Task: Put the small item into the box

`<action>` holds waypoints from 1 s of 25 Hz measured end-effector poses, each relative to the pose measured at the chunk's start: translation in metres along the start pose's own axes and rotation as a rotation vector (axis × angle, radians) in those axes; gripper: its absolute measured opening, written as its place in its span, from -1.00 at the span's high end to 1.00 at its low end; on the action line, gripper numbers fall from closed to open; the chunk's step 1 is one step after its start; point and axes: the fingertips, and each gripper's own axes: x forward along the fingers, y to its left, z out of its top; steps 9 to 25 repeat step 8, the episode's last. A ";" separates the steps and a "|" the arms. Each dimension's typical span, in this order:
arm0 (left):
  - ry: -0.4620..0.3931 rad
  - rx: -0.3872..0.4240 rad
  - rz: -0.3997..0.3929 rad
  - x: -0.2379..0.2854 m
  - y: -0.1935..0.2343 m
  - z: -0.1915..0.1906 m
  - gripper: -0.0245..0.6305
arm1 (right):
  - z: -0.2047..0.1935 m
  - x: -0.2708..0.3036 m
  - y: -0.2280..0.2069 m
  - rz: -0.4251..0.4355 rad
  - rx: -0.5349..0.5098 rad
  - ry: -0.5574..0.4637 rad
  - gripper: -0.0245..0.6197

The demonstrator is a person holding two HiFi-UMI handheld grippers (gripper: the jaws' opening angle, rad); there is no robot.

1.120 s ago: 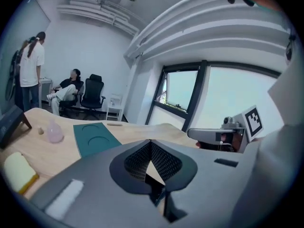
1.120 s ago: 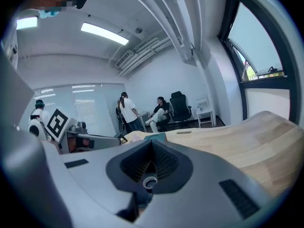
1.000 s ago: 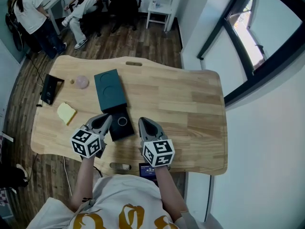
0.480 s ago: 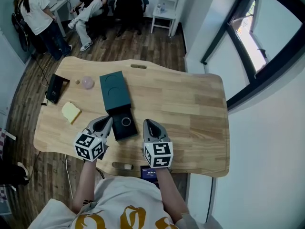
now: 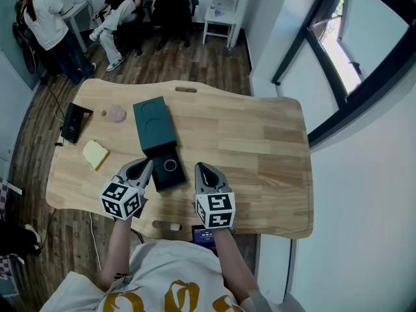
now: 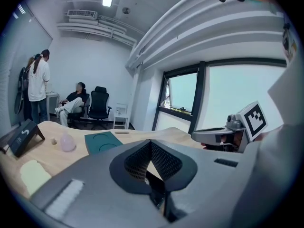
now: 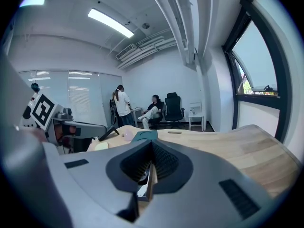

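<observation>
A small pale pink rounded item (image 5: 116, 113) lies on the wooden table (image 5: 260, 148) at the far left, and shows again in the left gripper view (image 6: 67, 142). The box is in two parts: a dark green lid (image 5: 155, 125) lies flat, and a black tray (image 5: 168, 169) with a round recess sits against its near end. My left gripper (image 5: 144, 166) hovers just left of the tray, jaws shut and empty. My right gripper (image 5: 200, 168) is just right of the tray, also shut and empty. Both are well short of the pink item.
A yellow sponge-like block (image 5: 95, 153) and a black stand (image 5: 71, 122) sit at the table's left side. A phone (image 5: 203, 234) and a small bar-shaped object (image 5: 166, 225) lie at the near edge. People and chairs (image 5: 130, 5) are beyond the far edge.
Both grippers stay beside the black tray, still shut. Only the head view has shifted a little.
</observation>
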 end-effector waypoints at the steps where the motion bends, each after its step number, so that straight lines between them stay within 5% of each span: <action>1: 0.004 -0.002 0.002 0.000 0.001 -0.001 0.92 | -0.001 0.000 0.001 0.001 -0.002 0.003 0.91; 25: 0.018 -0.010 0.014 0.002 0.009 -0.004 0.92 | 0.000 0.006 0.000 0.006 -0.011 0.006 0.91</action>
